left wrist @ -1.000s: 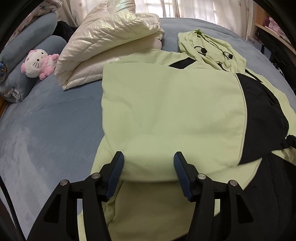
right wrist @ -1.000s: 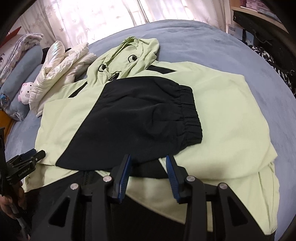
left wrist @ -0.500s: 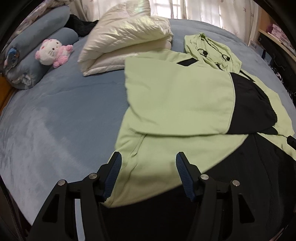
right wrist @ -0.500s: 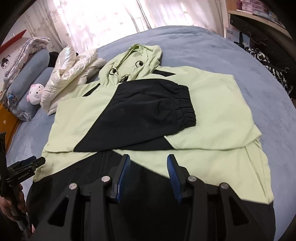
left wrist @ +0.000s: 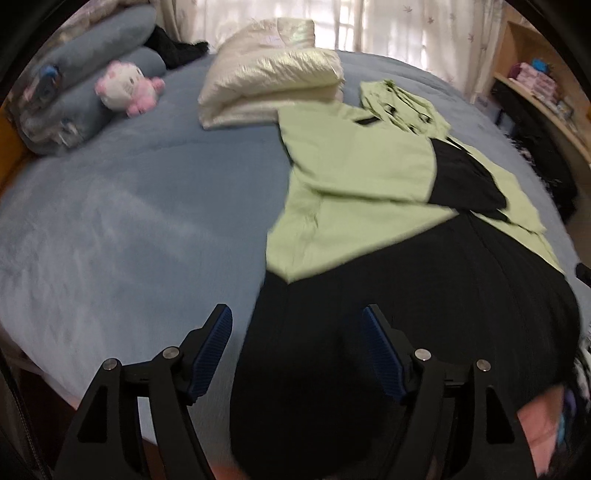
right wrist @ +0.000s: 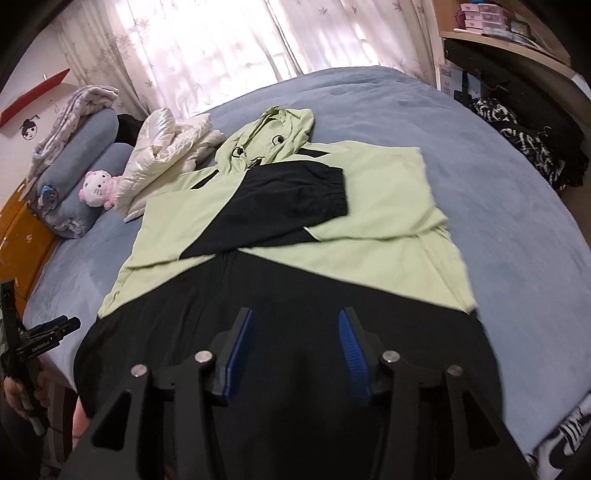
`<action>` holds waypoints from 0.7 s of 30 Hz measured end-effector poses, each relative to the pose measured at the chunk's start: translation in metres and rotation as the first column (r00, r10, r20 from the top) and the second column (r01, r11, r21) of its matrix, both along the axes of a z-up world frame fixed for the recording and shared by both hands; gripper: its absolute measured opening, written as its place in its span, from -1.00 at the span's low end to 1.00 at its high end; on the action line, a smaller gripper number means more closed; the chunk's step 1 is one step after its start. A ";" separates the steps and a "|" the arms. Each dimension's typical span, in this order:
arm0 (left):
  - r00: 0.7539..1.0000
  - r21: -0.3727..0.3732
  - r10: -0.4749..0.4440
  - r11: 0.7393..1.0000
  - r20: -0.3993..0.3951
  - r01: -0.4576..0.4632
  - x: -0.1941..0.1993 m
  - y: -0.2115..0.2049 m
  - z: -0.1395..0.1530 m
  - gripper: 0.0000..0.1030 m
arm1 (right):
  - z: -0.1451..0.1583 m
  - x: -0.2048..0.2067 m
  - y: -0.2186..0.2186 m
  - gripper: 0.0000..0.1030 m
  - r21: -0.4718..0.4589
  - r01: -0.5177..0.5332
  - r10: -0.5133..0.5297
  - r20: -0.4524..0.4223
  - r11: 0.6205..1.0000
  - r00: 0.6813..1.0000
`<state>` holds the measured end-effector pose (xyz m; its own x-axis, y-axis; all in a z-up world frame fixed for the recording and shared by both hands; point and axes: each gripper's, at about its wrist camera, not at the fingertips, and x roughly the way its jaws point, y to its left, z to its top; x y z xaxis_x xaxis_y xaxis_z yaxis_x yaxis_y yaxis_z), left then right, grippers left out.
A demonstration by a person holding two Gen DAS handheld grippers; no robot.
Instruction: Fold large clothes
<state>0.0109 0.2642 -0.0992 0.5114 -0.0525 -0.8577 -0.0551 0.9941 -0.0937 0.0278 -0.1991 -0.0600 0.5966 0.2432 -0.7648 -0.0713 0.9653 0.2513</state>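
Observation:
A light green and black hooded jacket (right wrist: 380,206) lies flat on the blue bed (right wrist: 517,184), hood away from me, both sleeves folded across the chest. Its black lower part (right wrist: 295,295) reaches the near bed edge. It also shows in the left wrist view (left wrist: 354,173). My left gripper (left wrist: 297,325) is open and empty above the jacket's near left hem. My right gripper (right wrist: 297,328) is open and empty above the black hem. The left gripper also shows at the left edge of the right wrist view (right wrist: 48,332).
A folded cream puffer jacket (left wrist: 273,81) lies beyond the green one. A pink and white plush toy (left wrist: 125,86) leans on rolled blue blankets (left wrist: 74,96) at the far left. Dark patterned clothes (right wrist: 532,136) and shelves (right wrist: 498,33) stand to the right.
Both grippers have drawn back toward the near edge of the bed, from the folded sleeves to above the black hem. Both stayed open and empty. The jacket has not moved.

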 end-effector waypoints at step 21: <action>0.989 -0.104 -0.149 0.984 -0.027 0.145 -0.061 0.036 -0.054 0.48 | -0.071 -0.096 -0.138 -0.05 0.165 0.120 -0.094 -0.159 0.979 0.983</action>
<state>-0.0501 0.2997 -0.1536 0.4619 -0.2121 -0.8612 0.0859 0.9771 -0.1946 -0.0682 -0.3374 -0.1313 0.5083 0.3205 -0.7993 0.0811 0.9062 0.4150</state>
